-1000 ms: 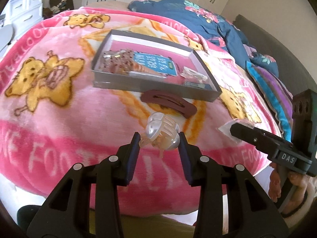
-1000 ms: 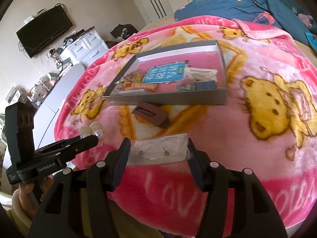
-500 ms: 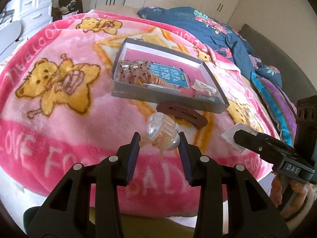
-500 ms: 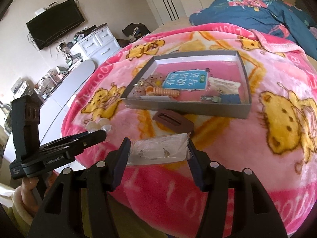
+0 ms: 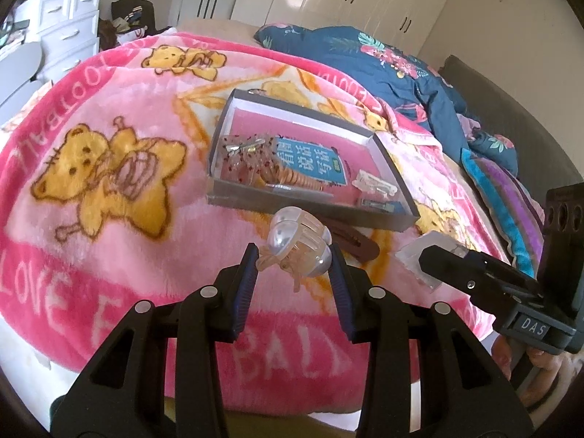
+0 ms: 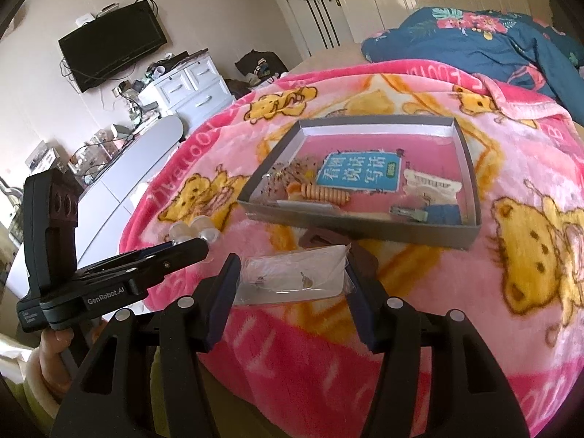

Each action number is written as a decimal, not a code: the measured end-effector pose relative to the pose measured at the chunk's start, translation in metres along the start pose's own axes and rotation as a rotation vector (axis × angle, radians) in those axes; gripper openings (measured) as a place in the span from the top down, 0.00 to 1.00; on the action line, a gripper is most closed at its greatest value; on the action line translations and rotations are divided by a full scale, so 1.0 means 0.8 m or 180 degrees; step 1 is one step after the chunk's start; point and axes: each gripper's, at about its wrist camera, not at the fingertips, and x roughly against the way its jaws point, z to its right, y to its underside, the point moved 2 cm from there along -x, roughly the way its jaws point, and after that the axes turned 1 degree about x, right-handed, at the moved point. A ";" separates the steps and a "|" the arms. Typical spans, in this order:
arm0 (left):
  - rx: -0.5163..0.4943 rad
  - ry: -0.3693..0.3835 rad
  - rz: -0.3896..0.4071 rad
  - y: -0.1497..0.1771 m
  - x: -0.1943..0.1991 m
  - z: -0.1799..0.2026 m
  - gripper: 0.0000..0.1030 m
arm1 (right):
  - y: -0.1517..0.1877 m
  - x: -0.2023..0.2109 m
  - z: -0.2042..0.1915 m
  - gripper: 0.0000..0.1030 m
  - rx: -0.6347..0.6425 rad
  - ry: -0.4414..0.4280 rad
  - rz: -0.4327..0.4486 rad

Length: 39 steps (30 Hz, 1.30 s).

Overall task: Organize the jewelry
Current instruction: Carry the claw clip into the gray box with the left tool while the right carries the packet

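My left gripper [image 5: 295,261] is shut on a clear pearl hair claw [image 5: 297,242], held above the pink bear blanket [image 5: 109,189]. My right gripper [image 6: 292,266] is shut on a clear packet with small earrings [image 6: 292,279]; the same packet [image 5: 425,255] shows at the right of the left wrist view. Beyond both lies a grey shallow box [image 5: 401,182] [image 6: 471,168] with a blue card [image 6: 356,177], a coiled orange hair tie [image 6: 325,194], clips and several small items. A brown hair clip [image 5: 359,244] lies on the blanket just in front of the box, partly hidden by the claw.
A blue floral quilt [image 5: 383,65] is bunched at the far side of the bed. White drawers [image 6: 189,91], a wall television [image 6: 113,45] and a cluttered white desk [image 6: 120,168] stand to the left. A hand [image 6: 54,346] holds the left gripper's handle.
Both grippers have risen and drawn slightly closer to the box with their items still gripped. The box and the brown clip lie where they were.
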 end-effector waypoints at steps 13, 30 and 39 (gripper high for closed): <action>-0.0008 0.0010 0.0068 -0.029 -0.012 0.007 0.70 | -0.020 -0.007 0.014 0.47 -0.0064 0.0057 0.0091; -0.0103 -0.0006 0.0075 -0.065 -0.044 0.021 0.70 | -0.052 -0.011 0.062 0.47 -0.0212 0.0258 0.0262; -0.0163 0.0021 0.0060 -0.076 -0.064 0.035 0.70 | -0.057 -0.014 0.084 0.47 -0.0274 0.0366 0.0298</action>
